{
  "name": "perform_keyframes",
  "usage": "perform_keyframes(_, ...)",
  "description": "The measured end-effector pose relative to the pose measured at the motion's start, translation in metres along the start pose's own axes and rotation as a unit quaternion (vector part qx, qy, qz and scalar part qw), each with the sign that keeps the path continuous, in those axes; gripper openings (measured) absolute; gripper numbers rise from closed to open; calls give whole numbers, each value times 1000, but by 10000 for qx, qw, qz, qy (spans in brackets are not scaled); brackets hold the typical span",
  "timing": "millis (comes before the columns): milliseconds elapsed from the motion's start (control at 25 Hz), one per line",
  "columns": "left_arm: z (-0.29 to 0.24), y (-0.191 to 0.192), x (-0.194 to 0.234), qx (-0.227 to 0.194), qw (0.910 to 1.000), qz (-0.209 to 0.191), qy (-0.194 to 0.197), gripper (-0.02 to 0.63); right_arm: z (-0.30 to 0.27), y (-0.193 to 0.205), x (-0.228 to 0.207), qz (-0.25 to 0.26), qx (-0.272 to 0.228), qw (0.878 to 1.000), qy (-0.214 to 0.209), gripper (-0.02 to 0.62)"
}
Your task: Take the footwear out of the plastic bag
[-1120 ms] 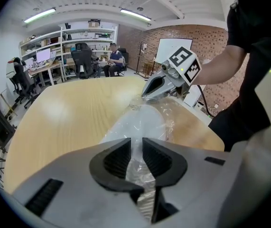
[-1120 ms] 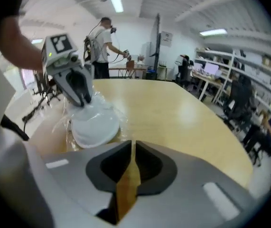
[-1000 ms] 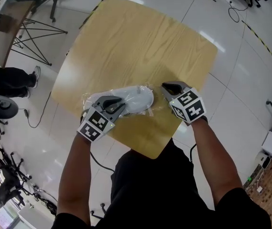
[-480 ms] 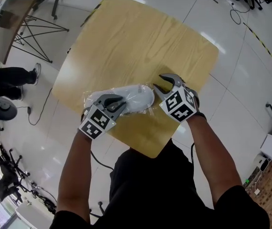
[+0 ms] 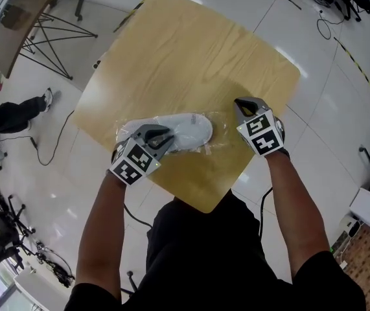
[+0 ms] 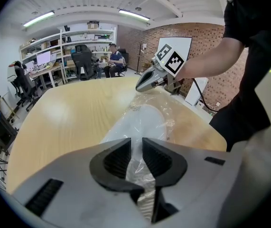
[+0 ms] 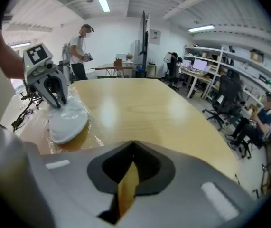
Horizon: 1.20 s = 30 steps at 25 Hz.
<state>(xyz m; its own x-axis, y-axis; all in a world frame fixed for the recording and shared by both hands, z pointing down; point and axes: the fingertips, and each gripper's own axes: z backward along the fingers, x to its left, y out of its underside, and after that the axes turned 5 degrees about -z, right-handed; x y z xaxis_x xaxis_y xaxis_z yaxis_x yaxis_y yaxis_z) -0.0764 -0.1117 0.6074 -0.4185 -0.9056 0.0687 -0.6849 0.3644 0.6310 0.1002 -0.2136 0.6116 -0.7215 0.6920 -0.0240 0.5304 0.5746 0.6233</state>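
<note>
- the white shoe (image 5: 188, 129) lies sealed inside the clear plastic bag (image 5: 217, 135), which rests on the wooden worktop (image 5: 191, 50) near the person's edge.
- the left tongs (image 5: 161, 135) are clamped on crumpled film of the bag at one end of the shoe.
- the right tongs (image 5: 244, 102) have just closed, tips together with nothing between them, just beside the bag's other end.

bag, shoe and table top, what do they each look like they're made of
Bag: thin clear plastic film, glossy; it crinkles, glints, and the shoe shows through it.
Shoe: pale grey-white, smooth and matte, probably foam or rubber; the film over it leaves that open.
Table top: light wood grain with a sheen from the lights, likely laminate or varnished veneer.
</note>
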Motion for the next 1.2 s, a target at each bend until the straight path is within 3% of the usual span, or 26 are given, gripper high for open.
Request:
perform_keyframes(80, 0, 1, 0, 6, 10000, 8, -10, 81, 16, 6, -7, -258, -74, 9993, 247, 2)
perform_keyframes(120, 0, 0, 0, 2, 10000, 0, -20, 81, 25, 7, 0, -403, -140, 9989, 169, 2)
perform_keyframes(280, -1, 0, -1, 10, 10000, -31, -38, 81, 42, 16, 72, -361, -85, 9963, -772, 2)
perform_keyframes(360, -1, 0, 0, 18, 9999, -51, -92, 81, 38, 25, 100, -157, 109, 9950, -984, 11)
perform_keyframes(600, 0, 0, 0, 29, 9997, -79, -250, 83, 29, 54, 120, 151, 637, 9932, -958, 20)
perform_keyframes(920, -2, -2, -1, -3, 9997, -95, -206, 83, 53, 78, 98, 251, 940, 9927, -709, 21)
perform_keyframes(1000, -1, -2, -1, -22, 9997, -110, -208, 81, 58, 62, 87, -110, 661, 9958, -625, 23)
perform_keyframes(1080, 0, -3, -1, -27, 9997, -124, -223, 83, 55, 37, 81, -823, 224, 9935, -748, 29)
perform_keyframes(1120, 0, -3, -1, -32, 9996, -133, -238, 81, 51, 26, 80, -1329, 36, 9869, -915, 37)
perform_keyframes(1200, 0, -3, 0, -43, 9995, -154, -276, 81, 37, 11, 82, -2499, -112, 9582, -1386, 66)
